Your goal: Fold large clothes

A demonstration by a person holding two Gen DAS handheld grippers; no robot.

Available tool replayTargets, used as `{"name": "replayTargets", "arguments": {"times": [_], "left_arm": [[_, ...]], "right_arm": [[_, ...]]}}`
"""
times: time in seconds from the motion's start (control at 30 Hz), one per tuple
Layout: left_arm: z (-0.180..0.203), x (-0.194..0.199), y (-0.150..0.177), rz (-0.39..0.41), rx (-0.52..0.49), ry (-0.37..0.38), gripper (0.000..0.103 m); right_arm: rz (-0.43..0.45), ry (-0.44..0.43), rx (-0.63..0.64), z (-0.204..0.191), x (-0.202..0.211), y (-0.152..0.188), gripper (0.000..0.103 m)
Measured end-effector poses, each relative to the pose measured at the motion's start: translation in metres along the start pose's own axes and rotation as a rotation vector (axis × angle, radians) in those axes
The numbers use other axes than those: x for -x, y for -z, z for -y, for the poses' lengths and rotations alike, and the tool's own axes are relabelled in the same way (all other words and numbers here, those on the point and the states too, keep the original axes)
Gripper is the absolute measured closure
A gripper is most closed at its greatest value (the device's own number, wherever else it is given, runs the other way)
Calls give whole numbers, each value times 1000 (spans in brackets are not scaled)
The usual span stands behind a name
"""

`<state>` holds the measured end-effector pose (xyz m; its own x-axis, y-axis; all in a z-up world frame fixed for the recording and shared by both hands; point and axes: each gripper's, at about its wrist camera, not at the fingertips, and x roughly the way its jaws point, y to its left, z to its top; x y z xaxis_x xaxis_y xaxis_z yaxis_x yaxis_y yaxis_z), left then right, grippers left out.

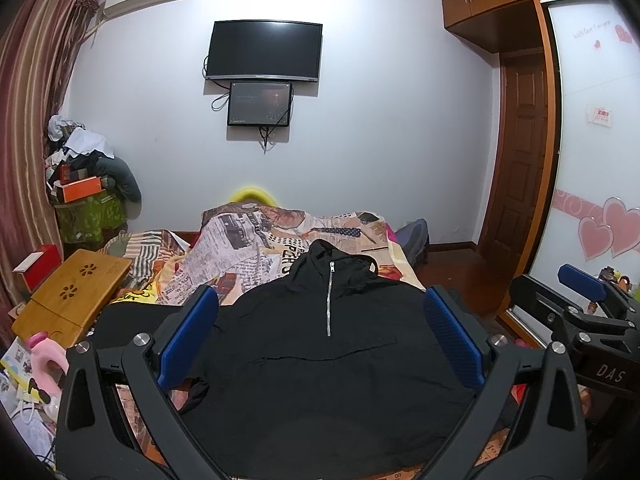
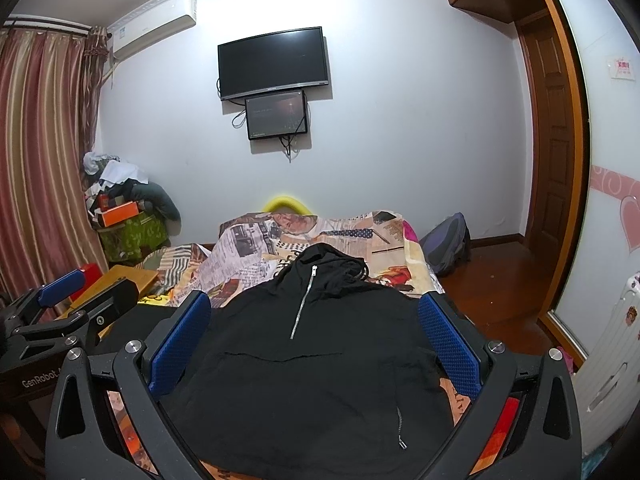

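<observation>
1. Lying flat on the bed (image 1: pixel 384 240), front side up, is a black hooded pullover (image 1: pixel 320 360), its hood toward the far wall and its hem nearest the cameras.
2. A silver half-zip (image 1: pixel 329 300) runs down the chest of the pullover; a second small zip (image 2: pixel 400 428) shows near the hem in the right wrist view.
3. Left gripper (image 1: pixel 320 340): jaws wide apart, blue pads (image 1: pixel 188 336) flanking the garment from above, nothing held.
4. Right gripper (image 2: pixel 316 344): jaws likewise wide apart, holding nothing, poised over the pullover's body. Contact with the fabric cannot be confirmed for either tool.
5. Each gripper appears at the edge of the other's view, side by side, near one another.
6. A printed newspaper-pattern bedcover (image 1: pixel 240 248) lies beneath and beyond the pullover.
7. A wooden lap desk (image 1: pixel 72 296) rests at the bed's left side.
8. A wall-mounted television (image 1: pixel 264 51) hangs on the far wall, a smaller screen (image 1: pixel 259 105) directly beneath it.
</observation>
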<state>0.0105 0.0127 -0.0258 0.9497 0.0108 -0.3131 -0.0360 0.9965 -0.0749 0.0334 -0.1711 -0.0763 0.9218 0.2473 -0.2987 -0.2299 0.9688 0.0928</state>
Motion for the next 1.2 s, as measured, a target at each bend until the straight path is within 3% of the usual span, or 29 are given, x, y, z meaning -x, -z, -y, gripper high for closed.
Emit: {"name": "replayTargets", "arguments": {"times": [1.2], "left_arm": [[-15, -11, 4, -23, 40, -7, 0]], "right_arm": [[-42, 9, 15, -2, -13, 1, 0]]}}
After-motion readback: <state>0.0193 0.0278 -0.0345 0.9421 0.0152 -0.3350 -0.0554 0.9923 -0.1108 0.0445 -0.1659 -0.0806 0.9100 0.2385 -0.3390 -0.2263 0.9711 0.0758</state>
